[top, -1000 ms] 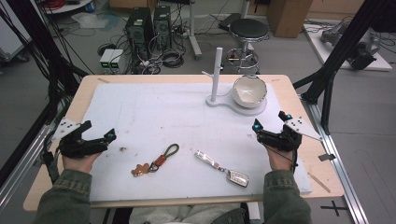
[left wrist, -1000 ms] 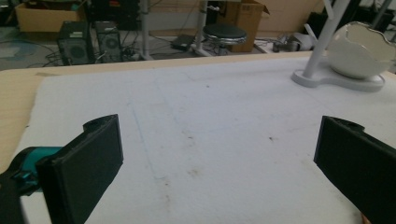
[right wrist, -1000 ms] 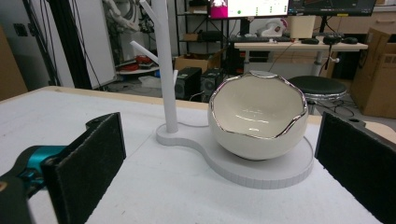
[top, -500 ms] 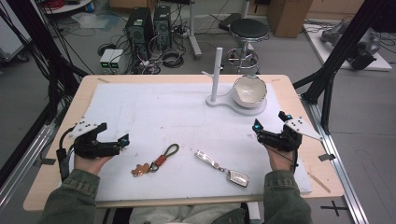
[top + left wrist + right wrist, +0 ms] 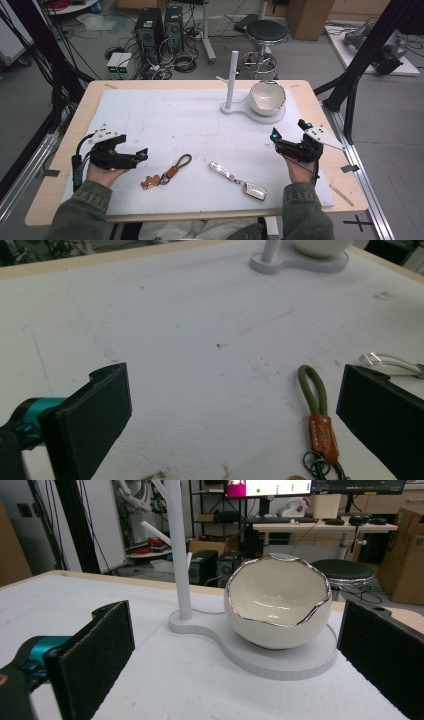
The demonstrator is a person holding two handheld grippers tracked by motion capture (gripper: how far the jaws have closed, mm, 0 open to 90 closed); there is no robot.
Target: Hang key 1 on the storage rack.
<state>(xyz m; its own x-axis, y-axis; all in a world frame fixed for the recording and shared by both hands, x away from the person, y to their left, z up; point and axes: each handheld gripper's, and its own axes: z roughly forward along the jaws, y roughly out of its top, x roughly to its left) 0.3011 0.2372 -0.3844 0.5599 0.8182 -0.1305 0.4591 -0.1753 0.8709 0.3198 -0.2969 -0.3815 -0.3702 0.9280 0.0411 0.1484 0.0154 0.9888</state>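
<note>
A keychain (image 5: 167, 172) with an olive loop (image 5: 312, 390), an orange tag (image 5: 322, 435) and a brown charm lies on the white mat (image 5: 180, 120), near the front. To its right lies a car key on a silver strap (image 5: 237, 181). My left gripper (image 5: 131, 148) is open, low over the mat just left of the keychain, and the loop sits between its jaws close to the right one (image 5: 235, 425). My right gripper (image 5: 289, 131) is open at the mat's right side and faces the white egg-shaped bowl (image 5: 277, 605).
The bowl (image 5: 267, 97) rests on a white stand base (image 5: 280, 665) with an upright branched post (image 5: 231, 75) at the back right of the mat. The silver strap's end (image 5: 390, 362) lies beyond my left gripper's right jaw. The wooden table edge (image 5: 65, 165) runs around the mat.
My left gripper has moved right along the front of the mat toward the keychain, staying open. The right gripper has held still.
</note>
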